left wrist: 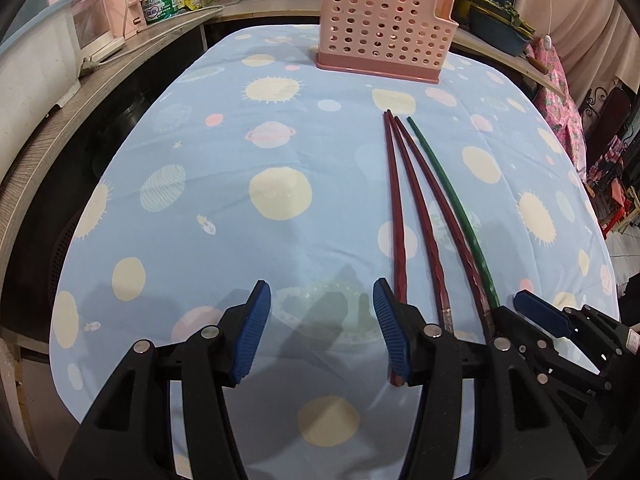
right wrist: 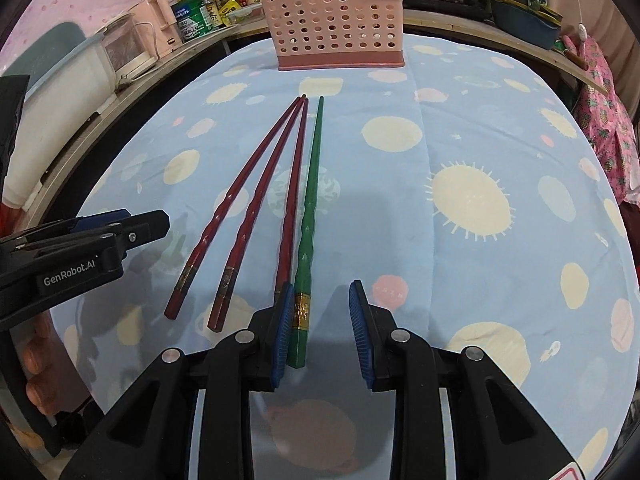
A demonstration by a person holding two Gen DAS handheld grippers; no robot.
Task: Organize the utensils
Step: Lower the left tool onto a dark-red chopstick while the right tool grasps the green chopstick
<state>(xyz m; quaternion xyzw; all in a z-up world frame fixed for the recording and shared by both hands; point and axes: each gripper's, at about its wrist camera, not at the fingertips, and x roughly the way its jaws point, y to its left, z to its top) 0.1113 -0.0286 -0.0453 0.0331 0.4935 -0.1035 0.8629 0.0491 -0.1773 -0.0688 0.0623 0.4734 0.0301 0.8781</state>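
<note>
We are lining up the first pickup: our right gripper [right wrist: 320, 330], jaws open, straddles the green twisted plastic chopstick [right wrist: 308, 216] beside its left pad; closing there comes next, then the perforated pink plastic holder [right wrist: 336, 20]. Our left gripper [left wrist: 320, 332] hangs open, empty.

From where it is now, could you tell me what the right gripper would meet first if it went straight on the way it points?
Most likely the green chopstick: its thick end already lies between the open fingers of the right gripper, close to the left pad. Beyond it is only the tablecloth, though depth is hard to judge.
</note>
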